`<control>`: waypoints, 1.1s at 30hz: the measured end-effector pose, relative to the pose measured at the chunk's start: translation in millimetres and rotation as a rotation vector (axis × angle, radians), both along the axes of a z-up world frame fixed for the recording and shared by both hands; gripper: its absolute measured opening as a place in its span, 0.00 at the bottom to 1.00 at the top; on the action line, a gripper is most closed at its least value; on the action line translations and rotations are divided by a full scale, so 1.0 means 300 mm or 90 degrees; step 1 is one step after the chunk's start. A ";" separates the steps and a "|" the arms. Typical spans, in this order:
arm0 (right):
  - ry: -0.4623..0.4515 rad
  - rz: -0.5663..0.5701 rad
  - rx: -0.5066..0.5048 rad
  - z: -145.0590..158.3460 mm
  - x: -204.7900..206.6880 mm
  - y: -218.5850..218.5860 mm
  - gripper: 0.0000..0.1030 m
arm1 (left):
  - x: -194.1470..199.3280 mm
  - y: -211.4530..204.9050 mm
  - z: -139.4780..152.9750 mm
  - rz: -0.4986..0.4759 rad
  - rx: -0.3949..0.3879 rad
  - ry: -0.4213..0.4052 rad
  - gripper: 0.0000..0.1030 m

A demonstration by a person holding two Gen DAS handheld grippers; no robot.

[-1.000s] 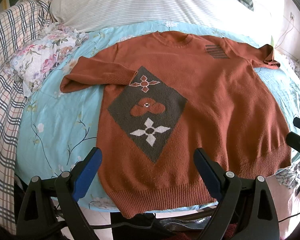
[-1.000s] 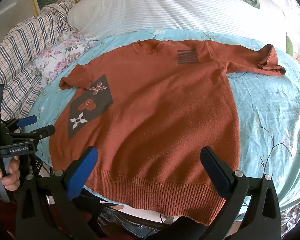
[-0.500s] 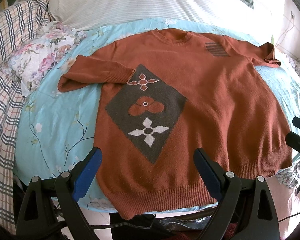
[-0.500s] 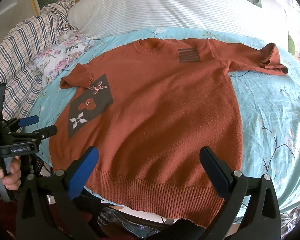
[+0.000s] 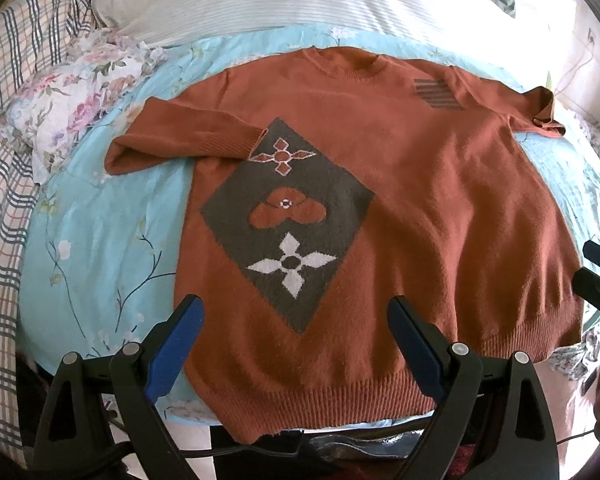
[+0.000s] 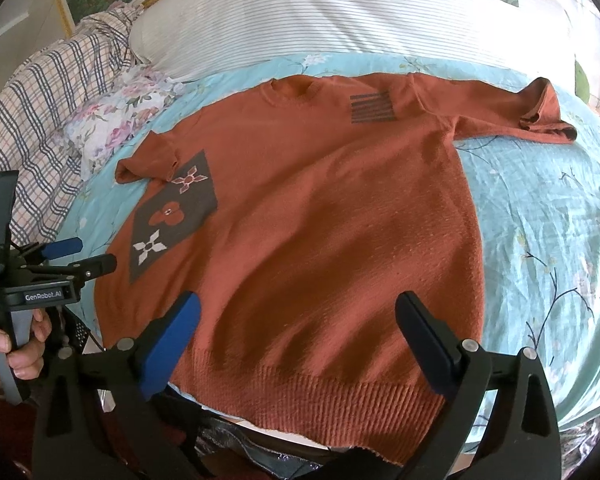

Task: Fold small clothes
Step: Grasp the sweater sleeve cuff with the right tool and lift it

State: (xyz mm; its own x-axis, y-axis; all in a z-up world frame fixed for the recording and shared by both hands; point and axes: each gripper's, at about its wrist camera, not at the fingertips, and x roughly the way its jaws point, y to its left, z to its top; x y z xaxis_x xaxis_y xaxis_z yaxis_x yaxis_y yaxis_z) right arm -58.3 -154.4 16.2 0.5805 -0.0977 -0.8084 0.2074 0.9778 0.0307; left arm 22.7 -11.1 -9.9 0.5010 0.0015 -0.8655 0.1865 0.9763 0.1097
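A rust-orange knitted sweater (image 5: pixel 420 208) lies flat, front up, on a bed covered by a light-blue floral sheet (image 5: pixel 100 240), its ribbed hem hanging slightly over the near edge. The fuzzy knit carries a dark diamond panel (image 5: pixel 288 224) with flower motifs and a small striped patch (image 6: pixel 372 108) near one shoulder. One sleeve is folded in over the diamond's top corner; the other stretches out sideways. A striped white pillow (image 6: pixel 340 16) and a plaid blanket (image 6: pixel 40 100) lie behind. The left claw (image 5: pixel 296 344) hovers released above the hem beneath the diamond; the right claw (image 6: pixel 300 344) hovers released over the hem's other half, neither touching cloth.
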 end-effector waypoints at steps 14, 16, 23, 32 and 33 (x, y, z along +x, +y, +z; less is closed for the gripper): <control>-0.103 -0.126 -0.027 0.154 0.116 -0.495 0.85 | 0.098 -0.045 -0.020 -0.021 0.016 -0.014 0.91; -0.119 -0.153 -0.027 0.187 0.153 -0.604 0.82 | 0.111 -0.051 -0.036 -0.021 0.012 -0.001 0.91; -0.129 -0.278 -0.018 0.218 0.317 -0.989 0.63 | 0.152 -0.078 -0.097 -0.027 0.003 0.033 0.91; -0.059 -0.347 0.003 0.131 0.448 -1.237 0.14 | 0.222 -0.101 -0.154 -0.017 0.007 0.041 0.91; -0.061 -0.342 0.012 0.134 0.450 -1.243 0.06 | 0.228 -0.101 -0.159 -0.018 0.008 0.043 0.91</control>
